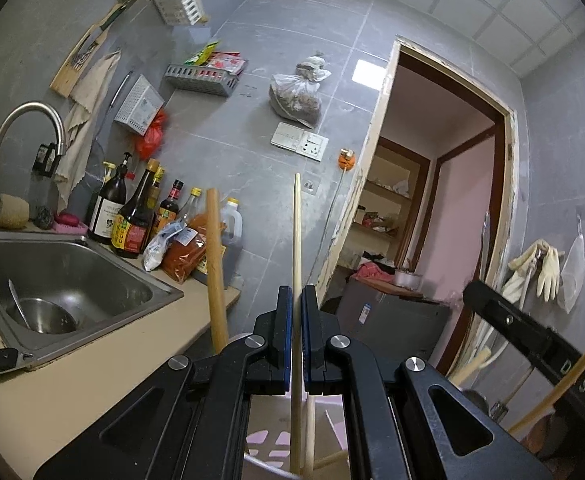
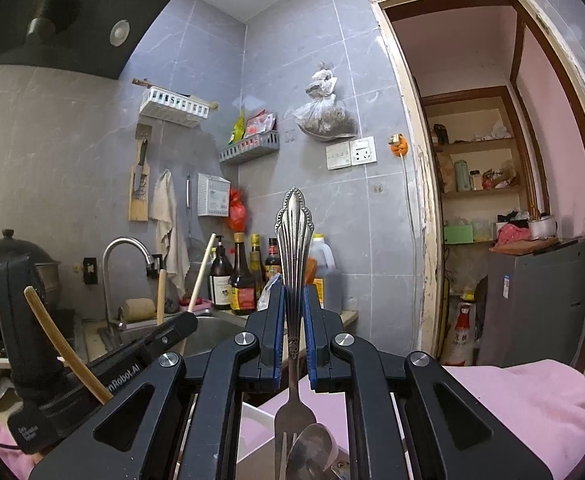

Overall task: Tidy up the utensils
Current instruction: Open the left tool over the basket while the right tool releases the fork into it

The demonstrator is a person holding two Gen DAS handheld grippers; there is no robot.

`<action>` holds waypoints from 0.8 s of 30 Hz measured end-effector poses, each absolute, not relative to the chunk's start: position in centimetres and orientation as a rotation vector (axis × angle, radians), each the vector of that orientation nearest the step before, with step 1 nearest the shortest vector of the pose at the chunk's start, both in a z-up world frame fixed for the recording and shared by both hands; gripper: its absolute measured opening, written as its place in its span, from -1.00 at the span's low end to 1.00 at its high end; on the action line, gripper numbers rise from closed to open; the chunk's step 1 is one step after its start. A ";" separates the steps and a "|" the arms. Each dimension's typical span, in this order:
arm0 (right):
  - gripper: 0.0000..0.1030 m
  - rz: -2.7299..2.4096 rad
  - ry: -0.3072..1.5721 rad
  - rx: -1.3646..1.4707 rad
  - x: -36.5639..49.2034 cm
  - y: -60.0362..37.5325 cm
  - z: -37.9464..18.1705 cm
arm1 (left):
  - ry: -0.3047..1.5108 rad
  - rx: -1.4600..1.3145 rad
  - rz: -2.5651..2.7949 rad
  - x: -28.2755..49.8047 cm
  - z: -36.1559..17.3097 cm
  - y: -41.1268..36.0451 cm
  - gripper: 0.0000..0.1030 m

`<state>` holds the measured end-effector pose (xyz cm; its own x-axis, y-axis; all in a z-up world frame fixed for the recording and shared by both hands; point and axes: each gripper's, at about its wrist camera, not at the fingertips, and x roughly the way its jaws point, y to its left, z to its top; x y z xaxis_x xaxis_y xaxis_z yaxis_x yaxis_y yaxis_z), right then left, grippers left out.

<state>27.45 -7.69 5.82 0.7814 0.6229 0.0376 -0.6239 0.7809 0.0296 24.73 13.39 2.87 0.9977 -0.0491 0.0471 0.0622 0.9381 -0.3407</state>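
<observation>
The fork [image 2: 292, 264] stands upright, tines down, clamped by its neck between the blue pads of the right gripper [image 2: 292, 340], whose jaws are pinched narrow on it; its tines hang just above or among a spoon [image 2: 312, 452] in a white-rimmed holder [image 2: 258, 410] at the bottom of the right wrist view. The chopstick [image 1: 297, 264] is likewise upright, nipped between the almost closed jaws of the left gripper [image 1: 297, 344], its lower end reaching down beside a second chopstick [image 1: 310, 436] over a pink slotted holder [image 1: 270, 446].

The likeliest trouble is the thin, smooth chopstick pivoting in the pads, since it is held at one narrow spot well below its top; a tilt would send its tip against the holder's rim rather than inside. The fork, heavy at the ornate handle above the grip, could swing the same way, and its tines may catch on the spoon and jam before it seats. Which compartment lies under either piece cannot be told, so a mixed sorting is possible. A wooden handle [image 1: 217, 264] stands close to the left gripper and might be knocked, and the two grippers are near enough to bump each other
</observation>
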 end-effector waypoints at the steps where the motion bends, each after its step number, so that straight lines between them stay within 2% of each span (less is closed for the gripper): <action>1: -0.86 0.674 -0.026 0.042 27.4 -7.7 5.8 | -0.033 -0.343 -0.057 24.7 2.8 13.2 -0.95; 24: -0.84 0.679 -0.019 0.029 26.9 -7.6 5.7 | 0.032 -0.315 -0.056 23.9 1.9 12.1 -0.95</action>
